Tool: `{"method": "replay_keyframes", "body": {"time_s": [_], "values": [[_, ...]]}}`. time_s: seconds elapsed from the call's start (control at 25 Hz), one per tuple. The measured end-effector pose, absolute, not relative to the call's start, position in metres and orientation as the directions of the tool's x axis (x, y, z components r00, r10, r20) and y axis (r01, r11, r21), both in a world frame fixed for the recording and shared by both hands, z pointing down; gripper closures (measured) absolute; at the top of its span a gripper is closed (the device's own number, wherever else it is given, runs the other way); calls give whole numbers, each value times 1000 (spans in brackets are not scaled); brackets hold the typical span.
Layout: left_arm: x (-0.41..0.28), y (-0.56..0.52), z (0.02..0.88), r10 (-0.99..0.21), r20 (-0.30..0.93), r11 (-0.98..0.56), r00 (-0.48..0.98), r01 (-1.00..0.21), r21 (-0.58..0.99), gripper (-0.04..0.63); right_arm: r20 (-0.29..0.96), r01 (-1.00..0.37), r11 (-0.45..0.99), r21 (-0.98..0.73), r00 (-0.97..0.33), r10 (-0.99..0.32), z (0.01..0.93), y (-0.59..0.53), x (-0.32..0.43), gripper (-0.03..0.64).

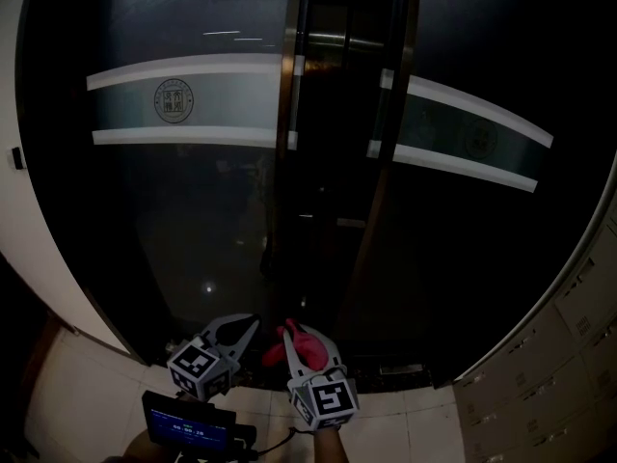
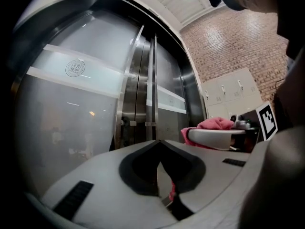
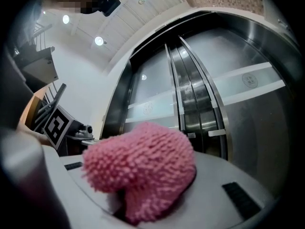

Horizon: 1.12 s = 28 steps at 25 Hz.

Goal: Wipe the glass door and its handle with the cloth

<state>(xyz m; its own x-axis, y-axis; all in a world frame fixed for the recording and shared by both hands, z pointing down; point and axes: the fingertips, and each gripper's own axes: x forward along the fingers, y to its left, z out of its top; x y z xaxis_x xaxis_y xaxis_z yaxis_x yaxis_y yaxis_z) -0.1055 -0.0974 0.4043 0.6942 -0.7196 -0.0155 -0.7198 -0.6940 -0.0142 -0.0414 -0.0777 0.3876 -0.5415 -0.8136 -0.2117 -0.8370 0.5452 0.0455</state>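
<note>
fingers: right gripper (image 1: 310, 347) clamped on pink cloth (image 3: 140, 168), low, apart from glass door (image 1: 183, 210). left gripper (image 2: 159, 144) closed, empty. cloth judged soft, light, floppy; best held at bunched middle, pile outward.

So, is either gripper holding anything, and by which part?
The right gripper pinches the pink cloth at a bunched part; the left gripper is shut and empty.

Clear air reaches to the glass door (image 1: 183, 220).
</note>
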Motion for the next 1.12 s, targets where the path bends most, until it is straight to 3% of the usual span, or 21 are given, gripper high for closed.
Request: {"method": "replay_keyframes", "body": {"time_s": [0.6,1.12], "values": [[-149,-131,403,-630,12,-776,776,-630,-23,583,-251,-855,519,8,-504,-826,355,-128,-103,558],[-124,-214,395,-684,1,-728,729,-683,-57,583,-286,-834,519,189,-552,-783,267,-276,-75,558]]}}
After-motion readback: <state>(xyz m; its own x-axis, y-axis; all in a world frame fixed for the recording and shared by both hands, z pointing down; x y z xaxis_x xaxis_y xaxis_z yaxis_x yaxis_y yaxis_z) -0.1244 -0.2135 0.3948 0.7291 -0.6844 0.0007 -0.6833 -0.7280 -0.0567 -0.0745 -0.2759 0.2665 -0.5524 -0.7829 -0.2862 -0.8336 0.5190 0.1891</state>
